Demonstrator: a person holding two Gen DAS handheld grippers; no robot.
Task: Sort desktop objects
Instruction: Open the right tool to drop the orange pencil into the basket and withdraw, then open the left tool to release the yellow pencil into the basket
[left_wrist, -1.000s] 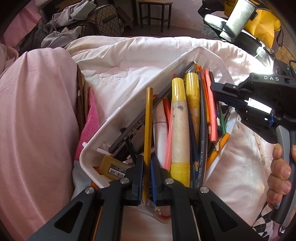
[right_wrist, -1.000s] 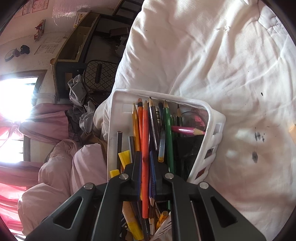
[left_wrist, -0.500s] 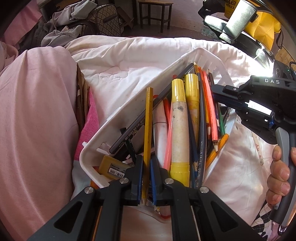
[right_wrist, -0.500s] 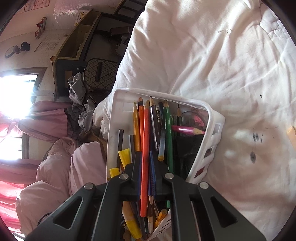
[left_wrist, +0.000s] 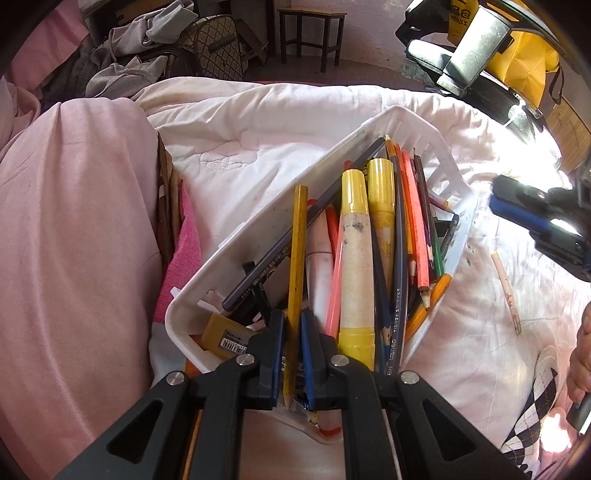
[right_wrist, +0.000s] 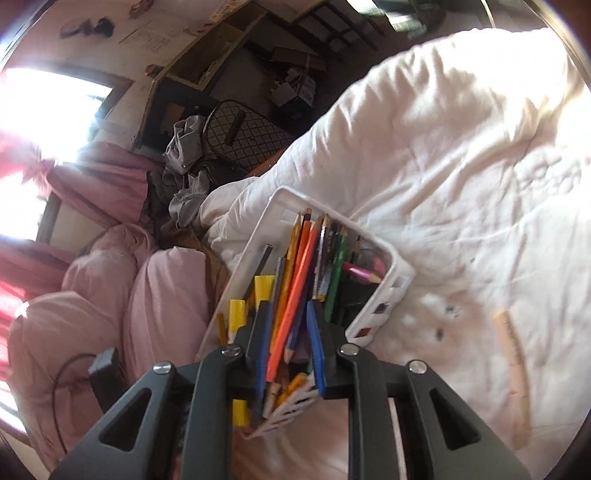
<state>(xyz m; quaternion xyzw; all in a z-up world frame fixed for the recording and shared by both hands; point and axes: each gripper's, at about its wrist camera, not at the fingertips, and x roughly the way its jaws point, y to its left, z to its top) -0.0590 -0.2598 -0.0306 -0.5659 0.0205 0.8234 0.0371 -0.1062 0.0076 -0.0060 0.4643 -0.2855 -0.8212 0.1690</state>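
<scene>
Crowded basket (left_wrist: 258, 236); open quilt (right_wrist: 461, 184) beside

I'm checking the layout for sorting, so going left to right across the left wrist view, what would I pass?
pink bedding → yellow pencil held in the left gripper → yellow-capped marker → orange pencil → white basket → pale stick on the quilt

R gripper (right_wrist: 288, 347) jaws have just been opening, letting go of orange pencil (right_wrist: 295, 295), which now lies loose btwn pads in basket (right_wrist: 391, 273). R gripper lifted, rolled; in L view it's pulled off to right edge.
</scene>
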